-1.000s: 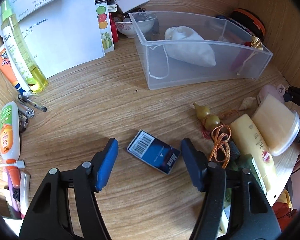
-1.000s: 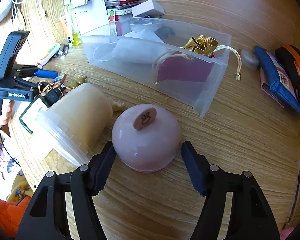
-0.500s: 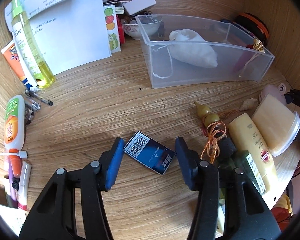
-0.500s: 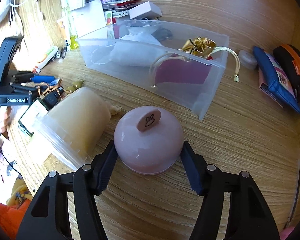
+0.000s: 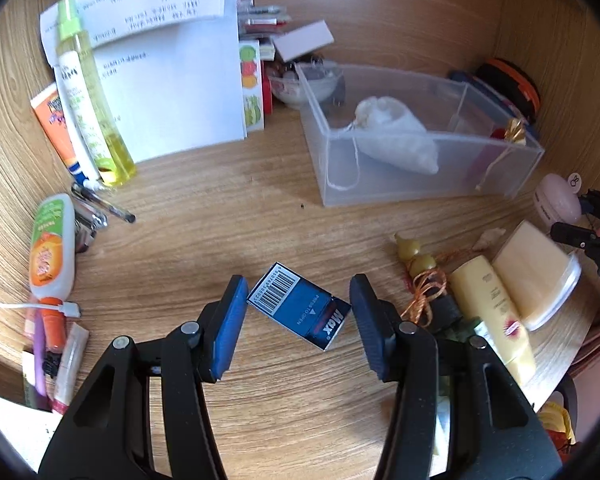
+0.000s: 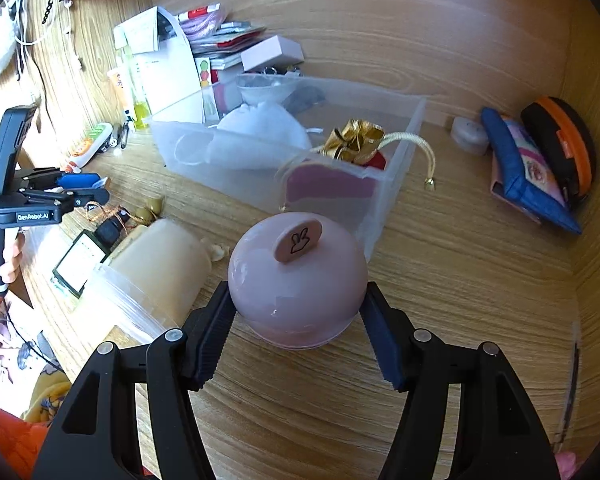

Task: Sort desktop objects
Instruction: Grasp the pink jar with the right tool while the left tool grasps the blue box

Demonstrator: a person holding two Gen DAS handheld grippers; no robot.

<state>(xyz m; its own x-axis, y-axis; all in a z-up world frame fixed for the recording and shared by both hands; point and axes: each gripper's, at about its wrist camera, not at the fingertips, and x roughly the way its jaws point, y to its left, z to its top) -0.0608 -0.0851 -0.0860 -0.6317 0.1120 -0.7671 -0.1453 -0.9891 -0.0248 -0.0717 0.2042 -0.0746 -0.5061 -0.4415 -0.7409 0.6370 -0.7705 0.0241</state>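
Left tool [image 5: 298, 314] clamped on blue staple box [image 5: 298, 306], right tool [image 6: 296, 312] clamped round pink dome jar [image 6: 296, 284] (both likely bound for clear bin [image 6: 396, 184])

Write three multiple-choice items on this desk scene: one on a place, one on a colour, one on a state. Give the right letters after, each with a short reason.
1. Where does the white pouch lie?
A. inside the clear bin
B. on the papers
C. beside the yellow bottle

2. What colour is the small box between the left gripper's fingers?
A. red
B. dark blue
C. green

3. How does the right gripper stand to the pink dome?
A. far off to one side
B. shut on it, a finger at each side
C. resting on its top tab

Key: 1 A, the pouch shows through the bin's clear wall. 2 B, the box is dark blue with a white barcode patch. 3 B, both fingers press the dome's sides in the right wrist view.
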